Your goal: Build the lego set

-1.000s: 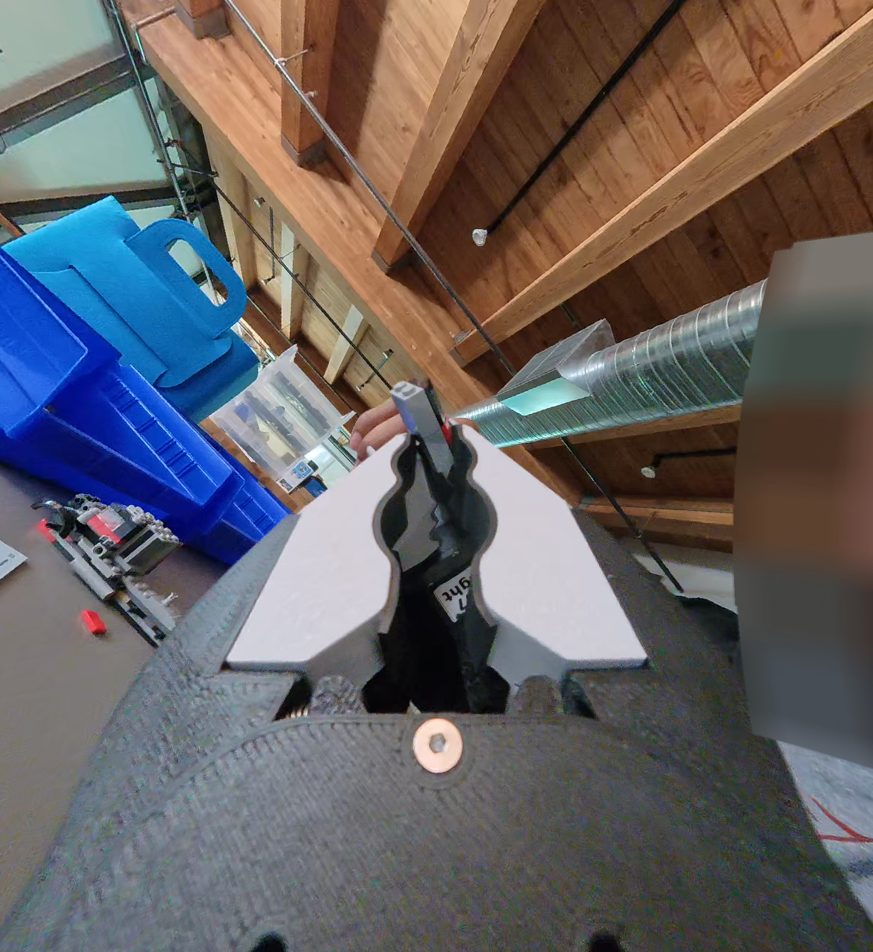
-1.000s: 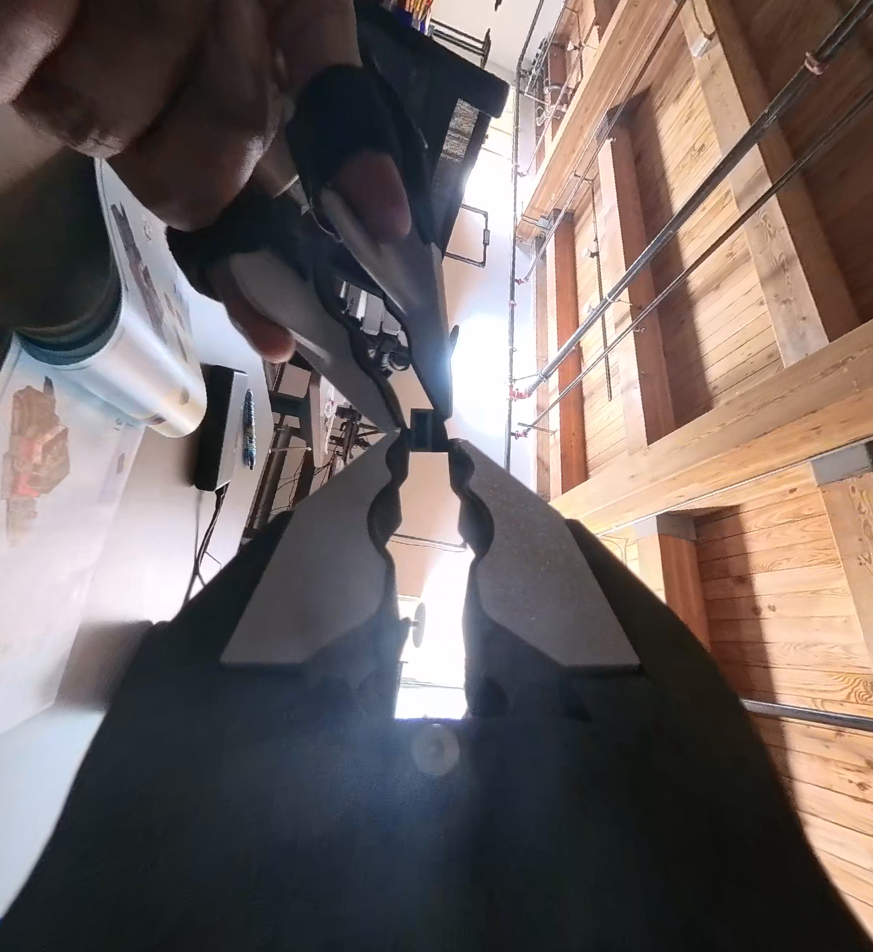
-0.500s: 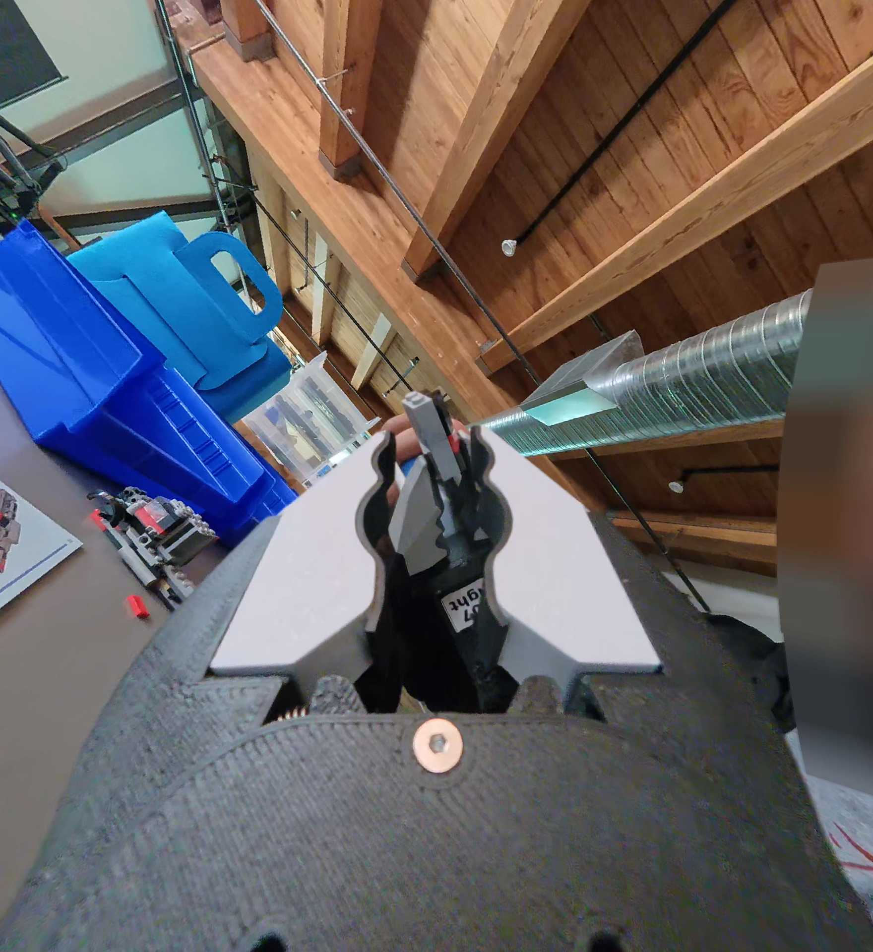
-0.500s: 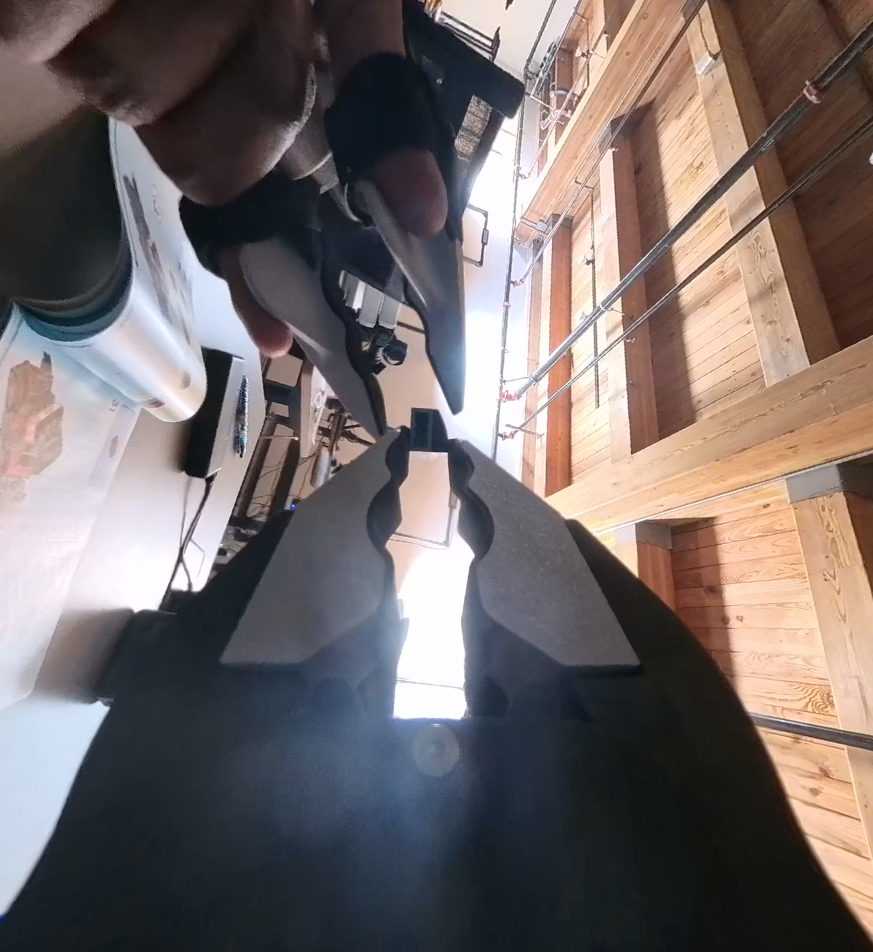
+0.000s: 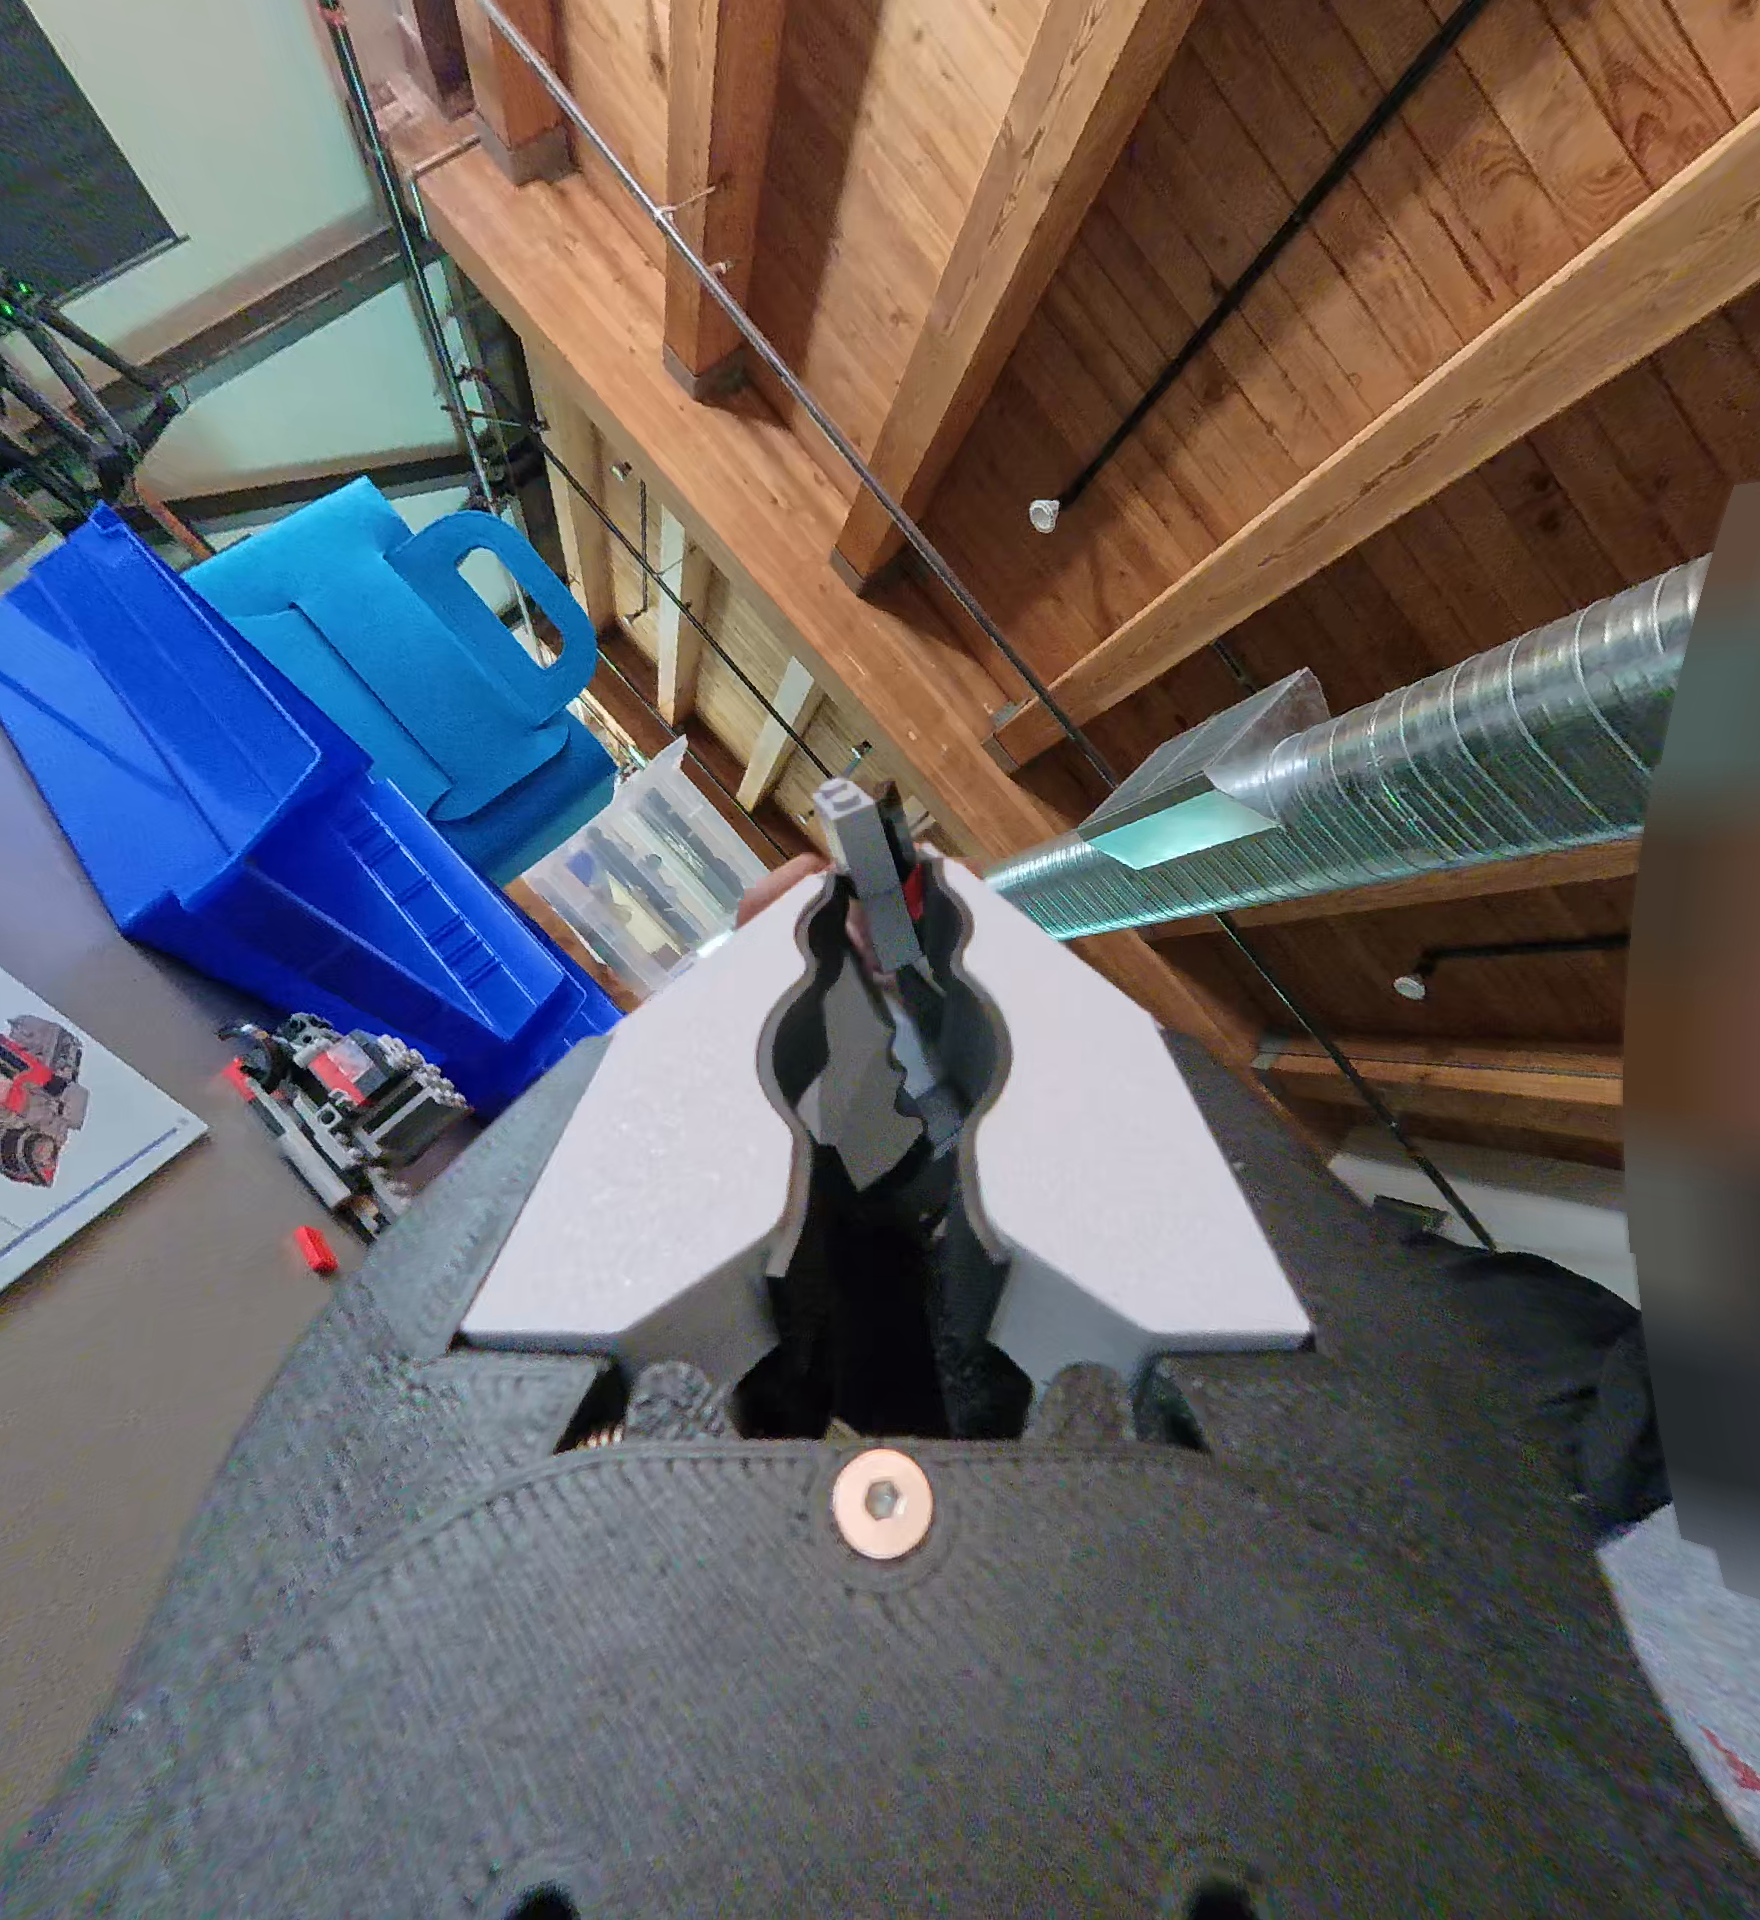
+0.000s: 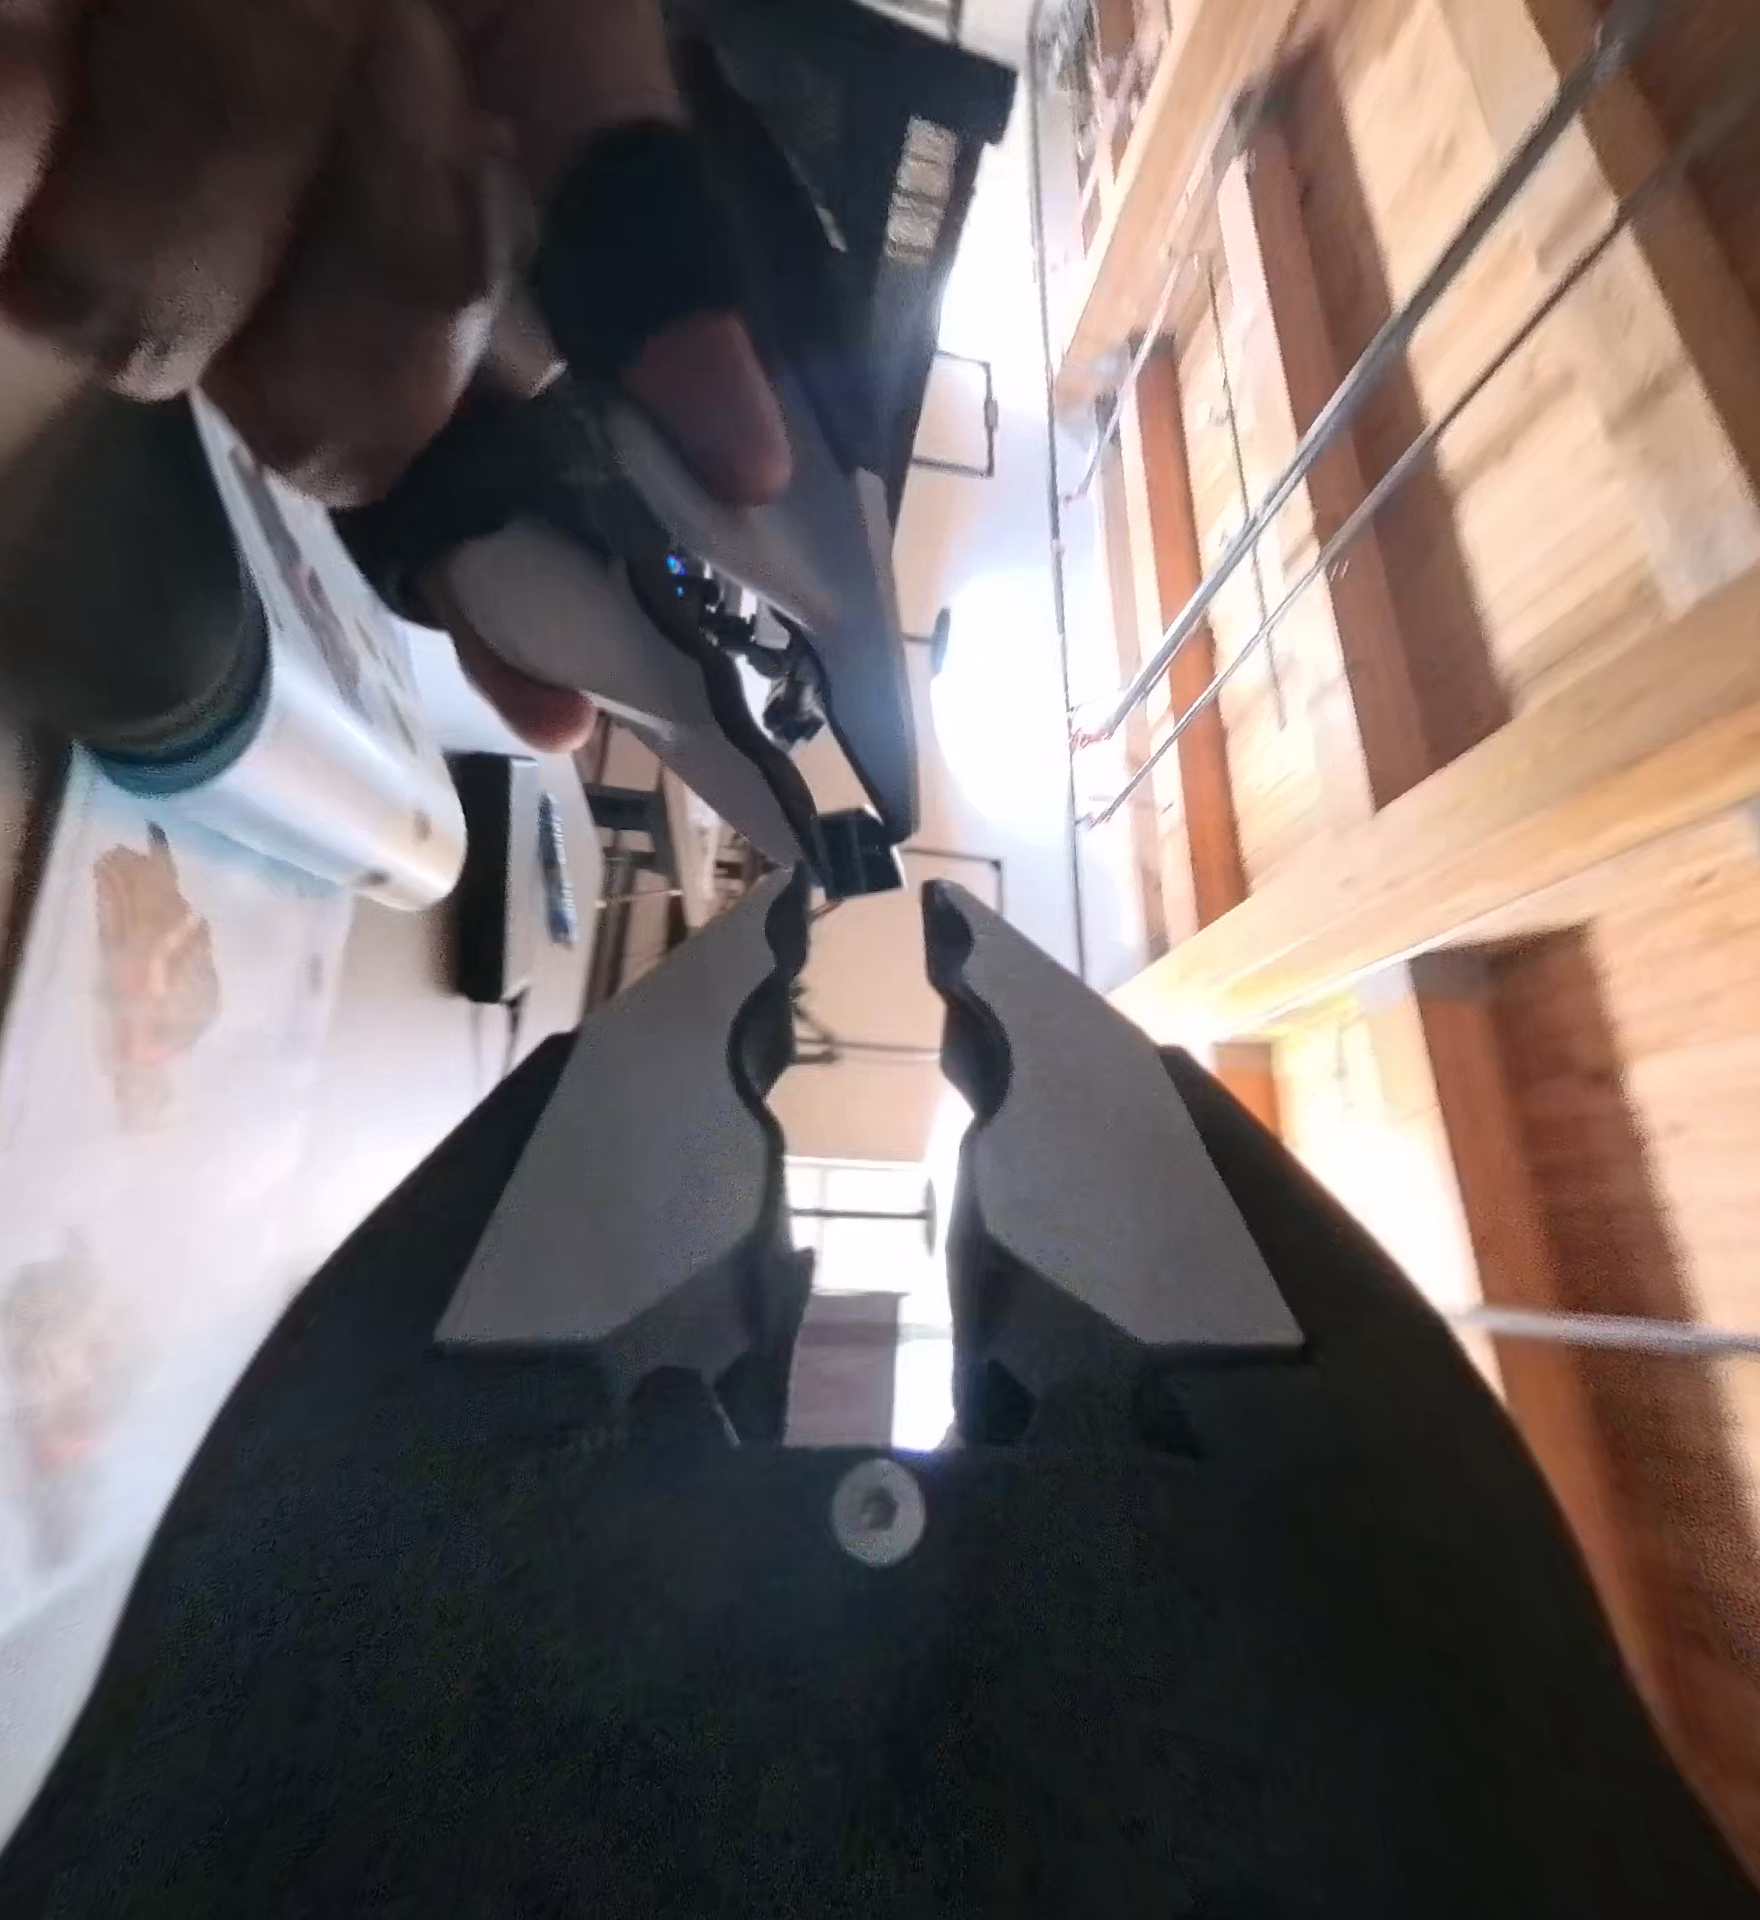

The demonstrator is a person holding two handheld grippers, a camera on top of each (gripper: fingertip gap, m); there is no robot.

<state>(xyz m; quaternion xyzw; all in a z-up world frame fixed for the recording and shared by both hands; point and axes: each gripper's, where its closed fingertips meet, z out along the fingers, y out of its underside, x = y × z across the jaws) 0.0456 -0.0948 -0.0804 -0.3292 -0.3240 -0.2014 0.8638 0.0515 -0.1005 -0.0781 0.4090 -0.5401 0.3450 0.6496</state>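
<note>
A mid-air hand-over, by the look of it. The left gripper [image 5: 881,883] pinches a grey brick [image 5: 871,883], raised at 12 o'clock. The right gripper [image 6: 860,899] gapes empty just beneath. Next: realign, probably regrip. The model [image 5: 346,1101] waits at 9 o'clock.

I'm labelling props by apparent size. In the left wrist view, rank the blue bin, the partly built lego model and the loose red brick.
1. blue bin
2. partly built lego model
3. loose red brick
All lie at similar depth on the table, so the order seems safe.
</note>
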